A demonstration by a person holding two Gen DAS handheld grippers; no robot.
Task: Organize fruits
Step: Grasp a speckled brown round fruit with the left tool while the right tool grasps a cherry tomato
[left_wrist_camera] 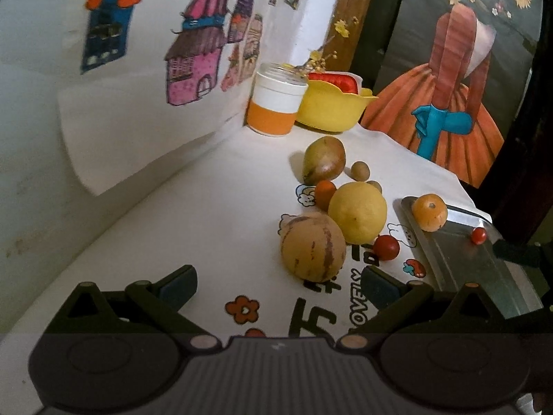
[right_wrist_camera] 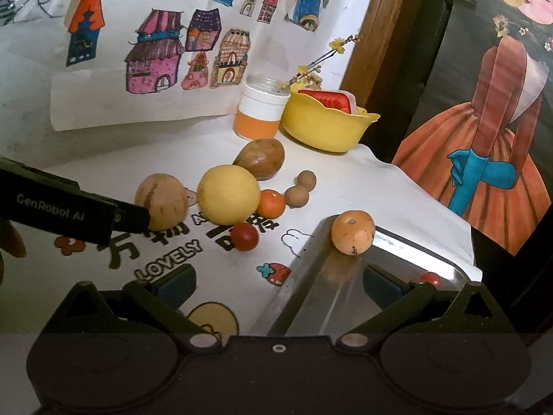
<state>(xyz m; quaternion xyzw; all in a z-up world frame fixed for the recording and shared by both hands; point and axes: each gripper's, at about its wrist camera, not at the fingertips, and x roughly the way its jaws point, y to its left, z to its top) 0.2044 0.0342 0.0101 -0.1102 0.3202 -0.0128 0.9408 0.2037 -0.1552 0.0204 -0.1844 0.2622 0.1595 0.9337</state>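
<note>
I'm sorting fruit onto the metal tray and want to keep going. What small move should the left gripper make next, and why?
Probably ease the left gripper forward so its open fingers straddle the striped melon. That is the nearest fruit, straight ahead, and it is on the cloth, while the tray holds only an orange and a small tomato.

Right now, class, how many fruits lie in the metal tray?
2: an orange fruit at the tray's far end and a small red one near its right edge. Others may be hidden.
</note>
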